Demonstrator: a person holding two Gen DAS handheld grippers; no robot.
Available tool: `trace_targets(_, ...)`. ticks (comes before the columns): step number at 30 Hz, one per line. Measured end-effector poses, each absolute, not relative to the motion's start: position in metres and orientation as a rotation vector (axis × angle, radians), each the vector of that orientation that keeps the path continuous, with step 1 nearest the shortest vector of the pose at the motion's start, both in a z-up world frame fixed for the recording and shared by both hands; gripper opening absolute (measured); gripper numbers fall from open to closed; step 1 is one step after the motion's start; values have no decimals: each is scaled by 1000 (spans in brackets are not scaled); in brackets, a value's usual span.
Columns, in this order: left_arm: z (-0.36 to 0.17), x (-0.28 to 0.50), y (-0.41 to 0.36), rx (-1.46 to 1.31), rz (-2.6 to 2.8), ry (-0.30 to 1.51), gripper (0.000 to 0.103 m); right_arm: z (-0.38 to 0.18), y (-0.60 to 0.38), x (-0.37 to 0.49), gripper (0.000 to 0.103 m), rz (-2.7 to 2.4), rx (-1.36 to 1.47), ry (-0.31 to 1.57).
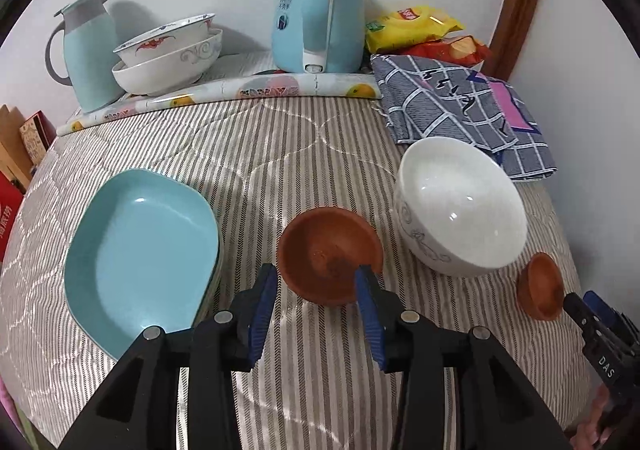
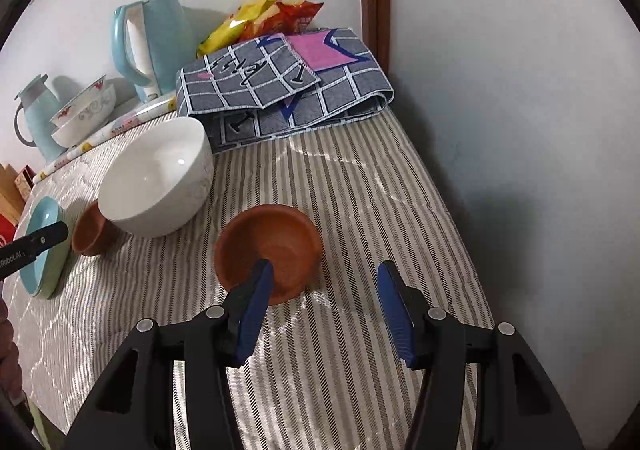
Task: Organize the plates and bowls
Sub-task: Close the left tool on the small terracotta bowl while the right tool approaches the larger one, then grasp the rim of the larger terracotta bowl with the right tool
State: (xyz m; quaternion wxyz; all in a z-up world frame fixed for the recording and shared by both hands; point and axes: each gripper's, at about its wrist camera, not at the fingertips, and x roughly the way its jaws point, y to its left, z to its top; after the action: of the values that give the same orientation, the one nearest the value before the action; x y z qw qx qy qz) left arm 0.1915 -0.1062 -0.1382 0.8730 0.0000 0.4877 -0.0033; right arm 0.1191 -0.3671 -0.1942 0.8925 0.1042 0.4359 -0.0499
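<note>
White bowl [image 1: 460, 210] – btwn brown bowls [image 1: 330, 254].

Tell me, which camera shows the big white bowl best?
The left wrist view: the white bowl sits whole and near, its grey scroll pattern showing. In the right wrist view it is also whole but further off, the pattern faint.

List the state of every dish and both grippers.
Left gripper: open, straddling the near rim of left brown bowl.
Right gripper: open, straddling right brown bowl rim.
White bowl: upright, empty.
Blue plates: stacked.
Patterned bowls: nested.
</note>
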Motion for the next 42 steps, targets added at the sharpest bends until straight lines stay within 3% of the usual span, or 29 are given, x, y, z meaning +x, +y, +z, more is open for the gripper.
trace_targets(5,-150,200,-106,-15,8,1039,38,-205,-369,126,51,-86,213,920)
trace_targets(11,-159,207,-106,-14,36,1038,42,-214,-369,132,38,-43,208,930)
trace_targets(26,-179,217,-96,-81,13,1091,43,-231,-365,135,39,-31,225,939)
trace_targets(35,-182,216,-99,-64,7,1066,53,-232,-369,135,47,-37,241,940)
trace_targets(39,-183,216,-103,-50,-16,1053,64,-232,-370,135,47,-33,256,941)
trace_targets(42,-184,215,-110,-5,-13,1046,67,-232,-370,136,51,-38,250,944)
